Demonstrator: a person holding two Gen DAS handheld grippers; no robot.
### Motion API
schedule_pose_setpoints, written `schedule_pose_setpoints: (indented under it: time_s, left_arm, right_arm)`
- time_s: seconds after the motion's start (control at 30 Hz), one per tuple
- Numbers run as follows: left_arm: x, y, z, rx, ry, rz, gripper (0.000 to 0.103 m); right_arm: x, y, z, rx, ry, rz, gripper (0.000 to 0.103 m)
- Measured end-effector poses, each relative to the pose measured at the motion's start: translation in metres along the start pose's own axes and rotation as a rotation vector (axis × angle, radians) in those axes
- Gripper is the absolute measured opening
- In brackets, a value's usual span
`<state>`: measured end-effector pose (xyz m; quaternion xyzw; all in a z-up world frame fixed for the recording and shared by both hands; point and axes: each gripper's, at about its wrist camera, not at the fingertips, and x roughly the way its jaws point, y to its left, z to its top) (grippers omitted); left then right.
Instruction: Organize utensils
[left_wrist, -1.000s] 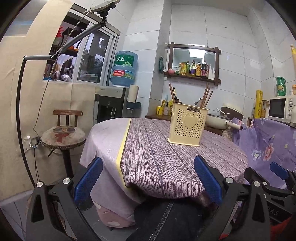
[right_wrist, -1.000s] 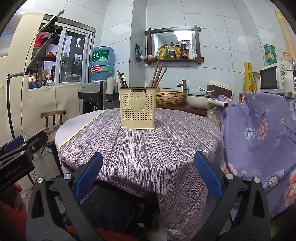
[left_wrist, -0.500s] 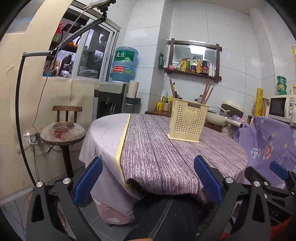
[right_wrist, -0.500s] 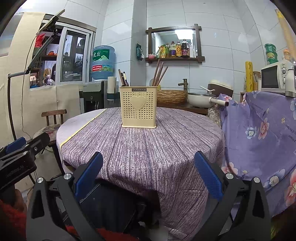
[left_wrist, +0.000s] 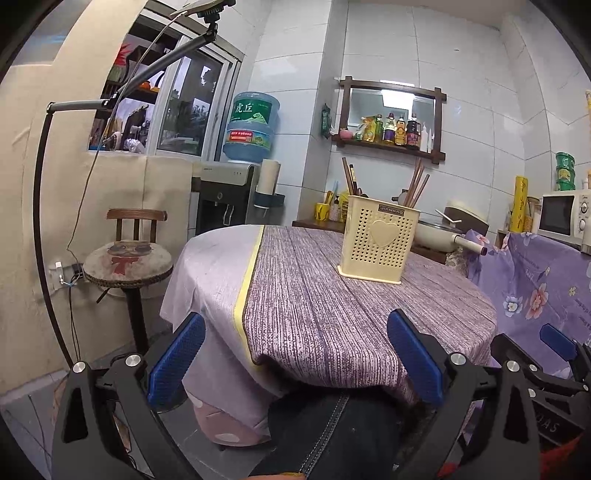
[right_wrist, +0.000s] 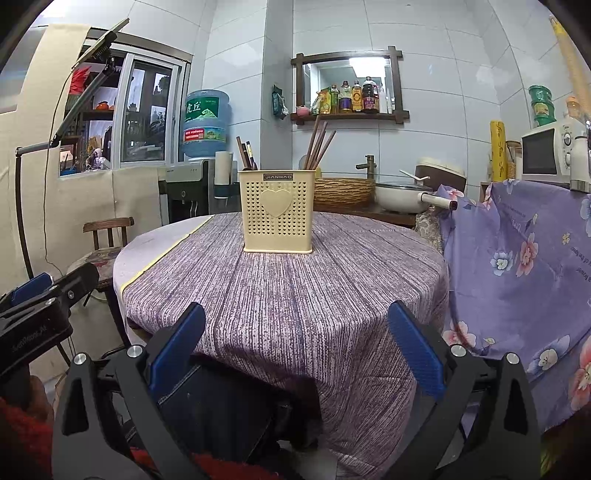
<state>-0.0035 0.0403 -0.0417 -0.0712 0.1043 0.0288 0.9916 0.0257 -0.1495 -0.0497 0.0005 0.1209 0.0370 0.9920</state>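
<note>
Jaws wide, both empty | utensil holder (right_wrist: 277, 214) upright on table (right_wrist: 288, 295) | chopsticks (right_wrist: 319, 147) inside, apparently

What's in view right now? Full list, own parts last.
holder: 1, cream, on table
chopsticks: several, brown, upright in holder, right side
utensils: a few, dark, in holder, left side
table: 1, purple cloth
stool: 1, wooden, left of table
water jug: 1, blue, on dispenser
bottles: several, on wall shelf
pan: 1, white, on counter
microwave: 1, white, far right
left tongs: open, empty
right tongs: open, empty
</note>
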Motion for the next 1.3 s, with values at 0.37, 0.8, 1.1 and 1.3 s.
schedule_pose_setpoints:
  time_s: [0.37,0.8,1.1,1.3]
  left_arm:
    - [0.0004,0.0005,-0.0002,-0.001,0.001,0.004,0.098]
    - [0.0004,0.0027,-0.002,-0.004,0.005,0.006,0.098]
    - [0.0025,0.0025,-0.0031,-0.006,0.011,0.006,0.098]
    - [0.0028,0.0021,-0.0057,-0.011,0.019,0.009,0.098]
  right_arm:
    - [0.0002,0.0005,-0.0009,0.001,0.001,-0.001,0.097]
    - [-0.0001,0.0016,-0.0017,0.001,0.0,-0.004,0.097]
    - [-0.0002,0.0024,-0.0029,0.002,0.004,-0.002,0.097]
    - [-0.0005,0.0028,-0.0035,0.002,0.005,-0.001,0.097]
